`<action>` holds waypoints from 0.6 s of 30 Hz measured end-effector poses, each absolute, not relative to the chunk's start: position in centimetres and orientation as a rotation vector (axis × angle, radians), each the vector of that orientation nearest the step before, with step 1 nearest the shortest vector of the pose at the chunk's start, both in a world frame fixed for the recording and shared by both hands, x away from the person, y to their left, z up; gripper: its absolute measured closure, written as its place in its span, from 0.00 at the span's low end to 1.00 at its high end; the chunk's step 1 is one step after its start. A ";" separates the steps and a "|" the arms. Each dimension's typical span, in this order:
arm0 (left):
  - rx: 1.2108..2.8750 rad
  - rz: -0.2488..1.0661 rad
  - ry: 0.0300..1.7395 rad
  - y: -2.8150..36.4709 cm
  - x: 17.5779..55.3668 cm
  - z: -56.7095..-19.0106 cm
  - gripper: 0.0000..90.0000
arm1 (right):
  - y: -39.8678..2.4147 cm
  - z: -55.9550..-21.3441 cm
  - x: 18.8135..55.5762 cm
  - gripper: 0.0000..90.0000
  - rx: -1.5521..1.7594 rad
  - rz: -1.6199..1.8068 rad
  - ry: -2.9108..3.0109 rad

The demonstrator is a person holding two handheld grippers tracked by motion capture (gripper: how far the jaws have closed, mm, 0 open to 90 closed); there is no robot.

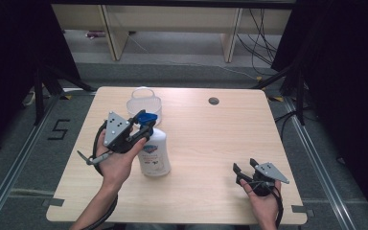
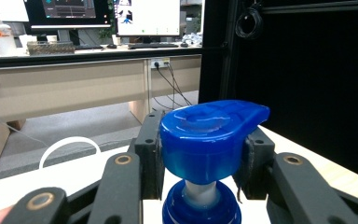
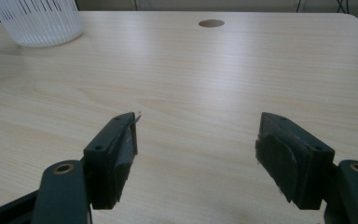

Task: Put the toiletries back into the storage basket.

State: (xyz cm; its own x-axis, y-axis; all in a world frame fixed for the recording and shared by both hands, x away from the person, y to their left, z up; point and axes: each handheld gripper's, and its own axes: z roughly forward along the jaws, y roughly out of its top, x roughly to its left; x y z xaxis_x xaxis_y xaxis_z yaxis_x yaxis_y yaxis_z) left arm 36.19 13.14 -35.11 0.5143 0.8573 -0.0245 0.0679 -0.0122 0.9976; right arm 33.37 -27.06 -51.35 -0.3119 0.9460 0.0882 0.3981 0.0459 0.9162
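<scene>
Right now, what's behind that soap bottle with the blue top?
Behind the soap bottle stands a clear ribbed plastic cup. The blue pump, gripped by the left fingers, hides the cup's near side; its contents can't be seen.

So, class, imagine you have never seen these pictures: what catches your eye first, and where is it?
First, the bright blue pump head of a white pump bottle left of the table's middle, clamped between the left gripper's jaws. Next, the right gripper near the front right edge, jaws wide apart over bare wood. A ribbed clear plastic cup stands behind the bottle.
</scene>
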 end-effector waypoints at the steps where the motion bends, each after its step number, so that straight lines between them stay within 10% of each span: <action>1: 1.458 0.765 0.848 13.1 36.2 -34.9 0.66 | -27.1 -51.3 33.4 0.33 1.354 1.244 1.761; 18: 1.436 0.786 0.855 14.5 36.7 -33.1 0.66 | -27.0 -51.3 33.3 0.33 1.340 1.246 1.763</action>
State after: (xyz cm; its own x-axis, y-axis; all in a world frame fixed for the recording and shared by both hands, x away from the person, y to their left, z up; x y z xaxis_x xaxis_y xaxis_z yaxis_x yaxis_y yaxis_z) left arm 36.69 14.49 -33.15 0.4971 0.8673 -0.0245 0.0487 0.0002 0.9988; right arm 33.32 -27.05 -51.33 -0.3173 0.9450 0.0795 0.3904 0.0538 0.9191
